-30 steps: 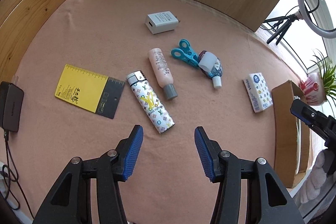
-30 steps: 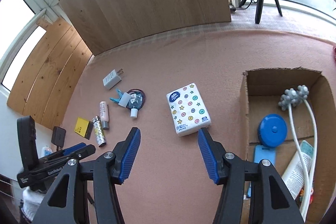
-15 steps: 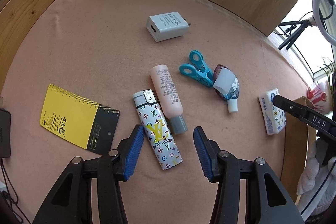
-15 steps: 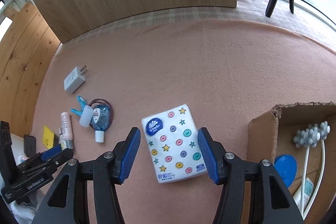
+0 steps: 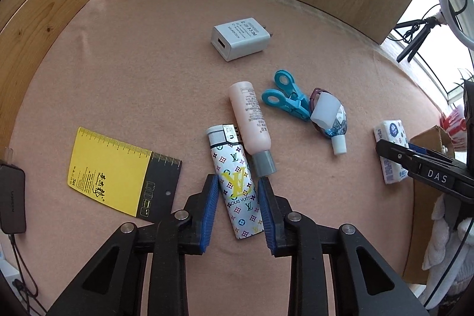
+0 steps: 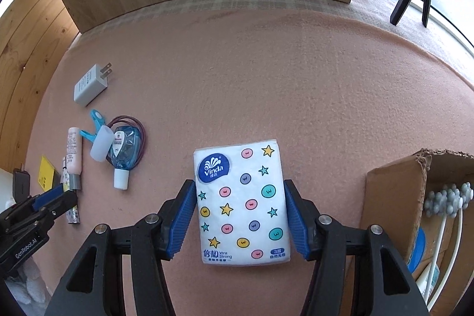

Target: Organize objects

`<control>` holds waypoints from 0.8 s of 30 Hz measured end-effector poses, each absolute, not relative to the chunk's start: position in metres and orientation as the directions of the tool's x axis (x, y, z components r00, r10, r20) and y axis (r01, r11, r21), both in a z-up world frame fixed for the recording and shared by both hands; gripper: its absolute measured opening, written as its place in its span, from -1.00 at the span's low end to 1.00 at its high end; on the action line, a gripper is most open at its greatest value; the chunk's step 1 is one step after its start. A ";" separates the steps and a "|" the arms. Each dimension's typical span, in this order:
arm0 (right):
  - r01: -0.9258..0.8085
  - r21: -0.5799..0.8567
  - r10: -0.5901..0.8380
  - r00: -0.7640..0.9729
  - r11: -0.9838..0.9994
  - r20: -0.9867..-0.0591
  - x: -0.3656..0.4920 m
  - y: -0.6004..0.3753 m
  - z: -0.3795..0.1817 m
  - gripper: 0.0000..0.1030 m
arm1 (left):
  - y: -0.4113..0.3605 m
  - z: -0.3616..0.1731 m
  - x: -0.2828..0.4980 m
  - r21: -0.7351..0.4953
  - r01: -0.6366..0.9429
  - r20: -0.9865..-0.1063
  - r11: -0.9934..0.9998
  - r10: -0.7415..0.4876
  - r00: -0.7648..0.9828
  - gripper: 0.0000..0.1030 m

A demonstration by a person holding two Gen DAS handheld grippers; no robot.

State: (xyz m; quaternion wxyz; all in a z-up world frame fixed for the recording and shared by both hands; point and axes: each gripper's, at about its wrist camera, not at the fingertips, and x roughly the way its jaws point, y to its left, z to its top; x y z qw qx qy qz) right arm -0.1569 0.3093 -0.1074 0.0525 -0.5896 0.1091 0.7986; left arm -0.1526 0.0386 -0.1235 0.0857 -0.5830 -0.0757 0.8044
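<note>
A patterned white lighter (image 5: 237, 182) lies on the pink mat, slightly askew between the blue pads of my left gripper (image 5: 238, 182). The jaws are closing on it; a thin gap still shows at the right pad, and the lighter rests flat. My right gripper (image 6: 240, 188) straddles a white tissue pack (image 6: 241, 206) with coloured dots and stars. Its pads stand close against the pack's long sides, and the pack lies flat. The tissue pack (image 5: 391, 156) and the right gripper's body also show at the left wrist view's right edge.
Beside the lighter lie a pink tube (image 5: 250, 123), blue clips (image 5: 286, 98), a small sanitiser bottle (image 5: 328, 117), a white charger (image 5: 241, 38) and a yellow-black ruler card (image 5: 118, 173). An open cardboard box (image 6: 394, 197) with several items stands right of the pack. Wooden panels bound the mat.
My left gripper came down over the lighter and its jaws narrowed around it. My right gripper descended until the tissue pack lay between its pads, its opening unchanged.
</note>
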 end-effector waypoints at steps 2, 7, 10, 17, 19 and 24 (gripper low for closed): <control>-0.202 0.095 -0.031 -0.298 -0.975 -0.954 -0.155 0.307 -0.108 0.04 | 0.039 -0.124 -0.152 -0.220 -0.055 -0.924 -0.974 0.226 -0.309 -0.47; -0.211 0.106 -0.038 -0.302 -0.972 -0.952 -0.149 0.306 -0.107 -0.05 | 0.030 -0.126 -0.144 -0.250 -0.028 -0.912 -0.968 0.245 -0.330 -0.55; -0.214 0.125 -0.055 -0.306 -0.969 -0.950 -0.143 0.307 -0.106 -0.05 | 0.028 -0.126 -0.137 -0.255 -0.027 -0.910 -0.966 0.250 -0.331 -0.55; -0.204 0.132 -0.060 -0.325 -0.970 -0.944 -0.116 0.292 -0.105 -0.05 | 0.028 -0.126 -0.116 -0.270 -0.033 -0.904 -0.962 0.265 -0.336 -0.55; -0.199 0.128 -0.055 -0.334 -0.972 -0.941 -0.108 0.285 -0.105 -0.05 | 0.028 -0.125 -0.113 -0.268 -0.039 -0.904 -0.963 0.265 -0.337 -0.55; -0.173 0.114 -0.049 -0.341 -0.978 -0.939 -0.089 0.268 -0.105 -0.05 | 0.034 -0.125 -0.097 -0.273 -0.059 -0.904 -0.960 0.277 -0.327 -0.55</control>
